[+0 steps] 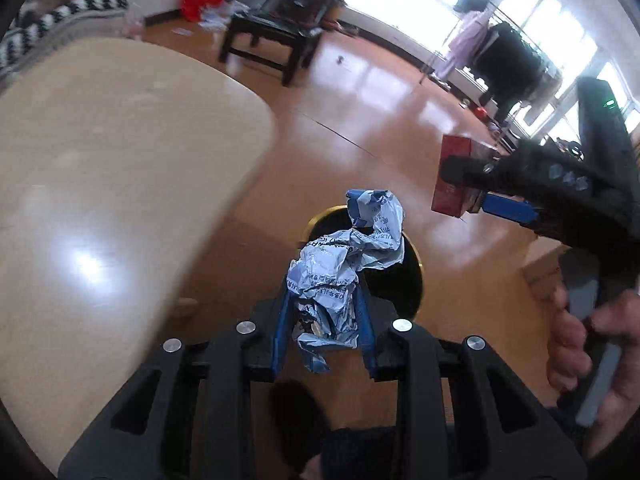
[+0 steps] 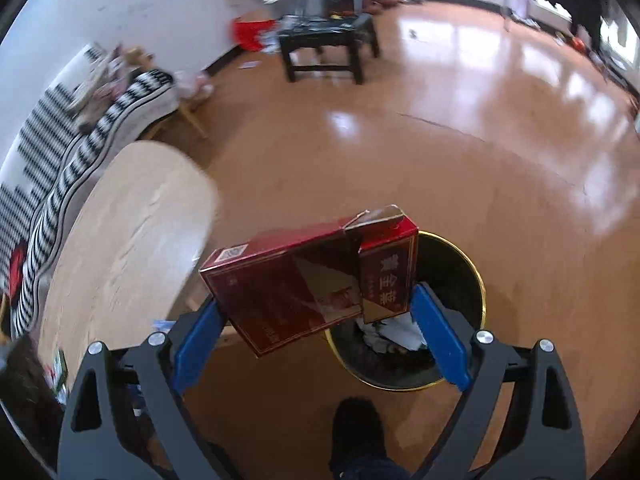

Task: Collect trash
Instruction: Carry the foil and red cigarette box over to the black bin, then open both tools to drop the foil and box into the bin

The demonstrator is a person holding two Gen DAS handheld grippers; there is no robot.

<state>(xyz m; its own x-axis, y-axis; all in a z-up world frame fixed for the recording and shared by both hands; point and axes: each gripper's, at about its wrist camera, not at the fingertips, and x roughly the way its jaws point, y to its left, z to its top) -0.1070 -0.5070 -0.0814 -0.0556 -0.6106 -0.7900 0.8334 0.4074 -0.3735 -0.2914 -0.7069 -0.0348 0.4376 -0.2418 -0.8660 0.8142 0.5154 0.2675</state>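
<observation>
left wrist view, step: you are carrying trash to the bin; by the look of it this is the delivery leg, with the drop not yet made.
left wrist view, tool: your left gripper (image 1: 326,312) is pinching the crumpled blue-and-white wrapper (image 1: 344,264) between its blue pads, most of the wrapper sticking out past the tips.
left wrist view, target: the black bin with the gold rim (image 1: 414,276) sits on the floor just beyond the wrapper, partly hidden by it, beside the pale round table (image 1: 120,168).
left wrist view, other hand: your right hand (image 1: 580,344) holds the right gripper (image 1: 460,188) in from the right, tipped downward, with the red box (image 1: 454,176) in its tips.
left wrist view, next move: bring the wrapper squarely over the bin mouth, then spread the pads.

right wrist view, tool: your right gripper (image 2: 316,320) has its pads wide, pressed on the ends of the red carton (image 2: 308,280), which lies crosswise and tilted, flap torn open.
right wrist view, target: the bin (image 2: 476,280) is below and right of the carton, some pale trash already inside.
right wrist view, pose: gripper angled steeply down; a dark shoe (image 2: 356,424) shows beneath.
right wrist view, next move: shift the carton right so it clears the rim, then release.
</observation>
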